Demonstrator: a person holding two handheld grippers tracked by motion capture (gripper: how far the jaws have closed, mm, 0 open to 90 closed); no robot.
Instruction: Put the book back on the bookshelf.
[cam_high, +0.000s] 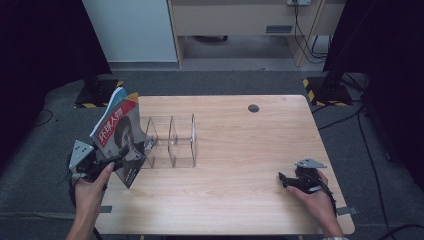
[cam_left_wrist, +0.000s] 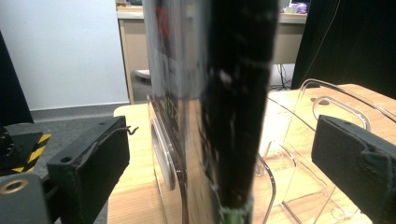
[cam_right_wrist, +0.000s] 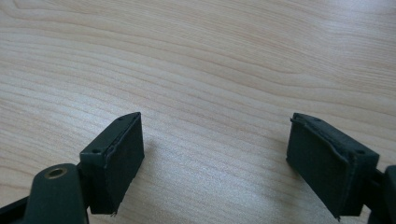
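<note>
A magazine (cam_high: 120, 134) with a portrait on its red-and-white cover stands tilted at the left end of a clear acrylic file rack (cam_high: 170, 141), its lower edge at the rack's first slot, near the left edge of the worktop (cam_high: 240, 150). I judge it light but floppy: glossy pages that bend and slide, so I would take it low, close to the spine, where it is stiffest, and keep it upright so it does not fan open or buckle against the thin dividers. My left claw (cam_high: 114, 162) sits at the magazine's lower corner; in the left gripper view its jaws stand apart on either side of the dark edge (cam_left_wrist: 238, 107) of the magazine, which stands in the gap touching neither pad. My right claw (cam_high: 291, 181) rests well apart on the right side of the worktop, jaws wide with nothing between them but bare wood grain (cam_right_wrist: 210, 84). The pale wooden worktop is smooth, with a round cable hole (cam_high: 253, 108) near the far edge. Beyond lie grey carpet, a white panel (cam_high: 131, 27), beige cabinets and black curtains.
</note>
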